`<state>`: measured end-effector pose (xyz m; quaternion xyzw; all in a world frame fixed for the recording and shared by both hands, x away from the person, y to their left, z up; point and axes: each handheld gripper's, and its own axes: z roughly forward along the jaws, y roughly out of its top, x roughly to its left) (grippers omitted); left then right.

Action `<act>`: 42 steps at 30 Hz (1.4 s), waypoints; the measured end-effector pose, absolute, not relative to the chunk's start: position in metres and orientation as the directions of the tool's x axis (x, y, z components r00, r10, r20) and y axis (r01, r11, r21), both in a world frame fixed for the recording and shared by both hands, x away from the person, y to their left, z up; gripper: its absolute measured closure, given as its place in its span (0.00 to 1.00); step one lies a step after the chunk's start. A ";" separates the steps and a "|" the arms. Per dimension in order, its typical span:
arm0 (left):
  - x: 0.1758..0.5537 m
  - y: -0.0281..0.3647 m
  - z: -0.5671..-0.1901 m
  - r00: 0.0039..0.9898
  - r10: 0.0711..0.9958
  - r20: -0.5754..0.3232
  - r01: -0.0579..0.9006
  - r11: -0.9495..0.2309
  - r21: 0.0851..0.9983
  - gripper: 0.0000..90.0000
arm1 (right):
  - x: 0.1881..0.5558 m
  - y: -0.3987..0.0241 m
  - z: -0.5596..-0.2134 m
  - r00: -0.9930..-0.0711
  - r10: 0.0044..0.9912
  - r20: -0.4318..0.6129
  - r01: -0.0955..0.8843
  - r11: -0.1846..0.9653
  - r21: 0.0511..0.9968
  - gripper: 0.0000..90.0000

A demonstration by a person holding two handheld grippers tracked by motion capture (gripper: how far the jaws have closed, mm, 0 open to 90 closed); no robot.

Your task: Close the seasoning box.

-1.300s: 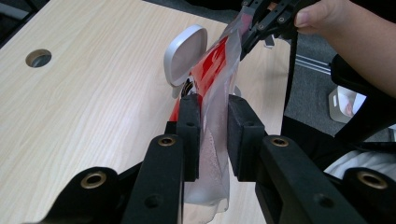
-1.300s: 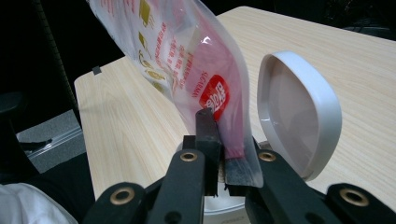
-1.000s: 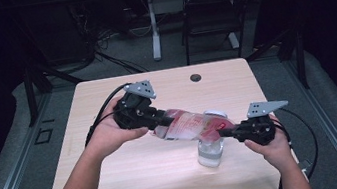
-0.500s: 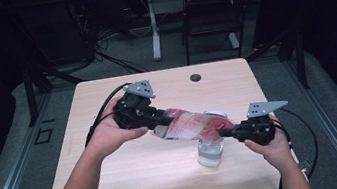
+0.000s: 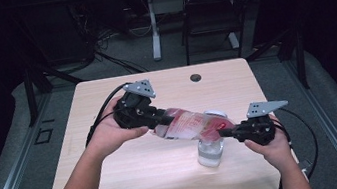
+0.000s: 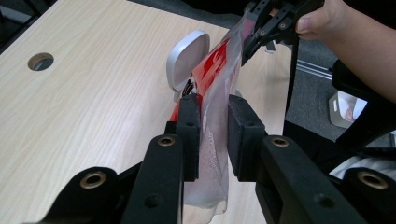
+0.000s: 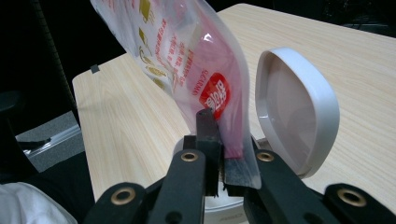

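Observation:
A clear plastic pouch with red printing [image 5: 192, 124] hangs stretched between both grippers above the table. My left gripper [image 5: 156, 121] is shut on its clear end [image 6: 214, 140], and my right gripper [image 5: 230, 132] is shut on its red-printed end [image 7: 219, 100]. Under the pouch's right end stands a clear container [image 5: 211, 151] with a hinged white lid [image 7: 292, 109] flipped open; that lid [image 6: 187, 58] rises beside the pouch. The container's mouth is hidden behind the pouch and the jaws.
The light wooden table [image 5: 118, 178] has a round cable hole [image 5: 196, 77] near its far edge. Black cables trail from both grippers across the table. A chair and a desk leg stand on the floor beyond the far edge.

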<state>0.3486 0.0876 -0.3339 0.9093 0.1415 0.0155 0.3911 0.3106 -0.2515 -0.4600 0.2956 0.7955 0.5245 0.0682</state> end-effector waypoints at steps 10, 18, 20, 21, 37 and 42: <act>0.349 0.086 -0.335 0.960 0.268 -0.085 0.246 -0.657 0.712 0.85 | 0.310 -0.254 -0.459 -0.814 0.542 0.208 0.401 0.265 0.877 0.97; 0.348 0.084 -0.335 0.959 0.271 -0.085 0.248 -0.655 0.713 0.85 | 0.311 -0.255 -0.460 -0.813 0.542 0.211 0.404 0.265 0.876 0.97; 0.348 0.084 -0.335 0.959 0.269 -0.084 0.247 -0.657 0.712 0.85 | 0.311 -0.255 -0.460 -0.813 0.543 0.213 0.405 0.263 0.876 0.97; 0.348 0.084 -0.335 0.960 0.268 -0.084 0.246 -0.658 0.712 0.85 | 0.311 -0.256 -0.460 -0.812 0.543 0.214 0.405 0.262 0.876 0.97; 0.346 0.084 -0.331 0.959 0.271 -0.079 0.244 -0.654 0.716 0.85 | 0.311 -0.252 -0.460 -0.817 0.537 0.211 0.404 0.270 0.874 0.97; 0.347 0.085 -0.332 0.959 0.271 -0.083 0.246 -0.652 0.717 0.85 | 0.311 -0.252 -0.460 -0.818 0.535 0.210 0.401 0.269 0.876 0.97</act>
